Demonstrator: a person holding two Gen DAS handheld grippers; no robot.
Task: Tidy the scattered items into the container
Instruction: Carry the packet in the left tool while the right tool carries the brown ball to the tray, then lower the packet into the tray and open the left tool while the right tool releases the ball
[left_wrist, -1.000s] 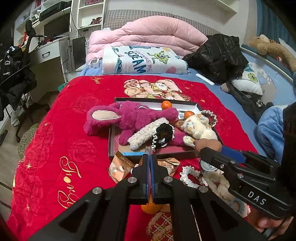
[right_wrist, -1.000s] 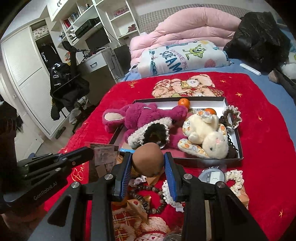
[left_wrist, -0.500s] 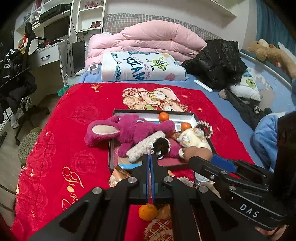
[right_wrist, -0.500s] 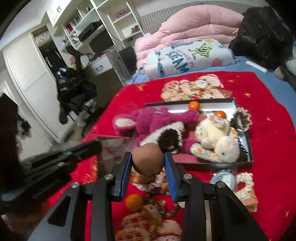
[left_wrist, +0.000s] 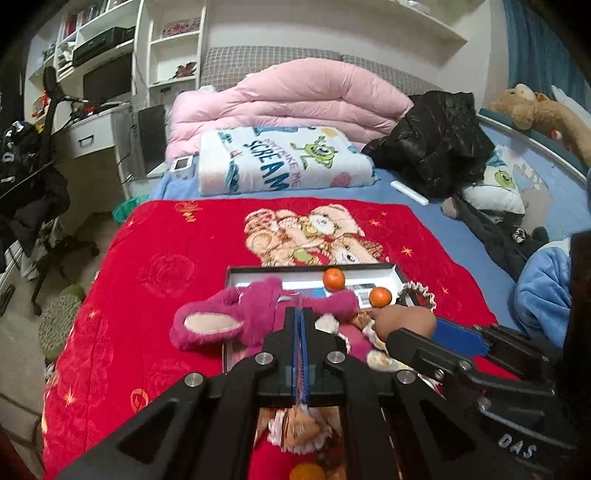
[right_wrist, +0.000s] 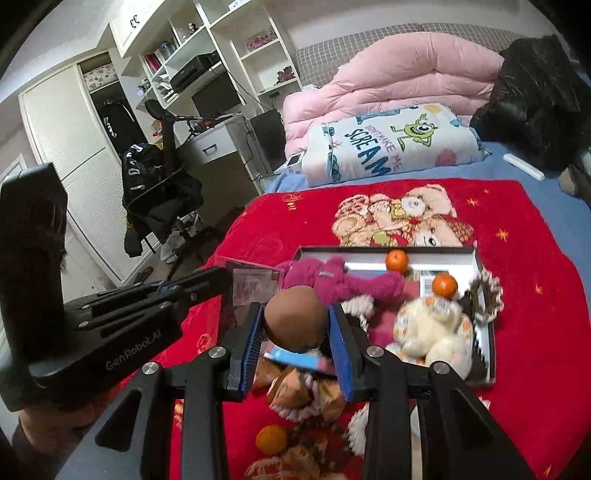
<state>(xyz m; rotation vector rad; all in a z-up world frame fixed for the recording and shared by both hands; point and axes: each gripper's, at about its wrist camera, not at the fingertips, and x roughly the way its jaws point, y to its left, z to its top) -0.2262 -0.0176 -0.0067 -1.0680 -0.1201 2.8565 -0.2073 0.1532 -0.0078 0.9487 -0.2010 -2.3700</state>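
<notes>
Pink plush (right_wrist: 332, 282) and white plush (right_wrist: 432, 328) crowd the tray (right_wrist: 480, 258).

You see a red blanket (left_wrist: 155, 266) with a print of beige teddy bears and small gold stars, and on it a black box (right_wrist: 476, 258) with a magenta plush toy (left_wrist: 236, 317) and two orange tangerines (right_wrist: 397, 260). Your right gripper (right_wrist: 295, 325) is black with blue pads and has a brown egg (right_wrist: 293, 317) between them. Behind lie a plain pink quilt (left_wrist: 295, 99) and a white pillow (left_wrist: 280, 166) with blue letters and a green monster.
</notes>
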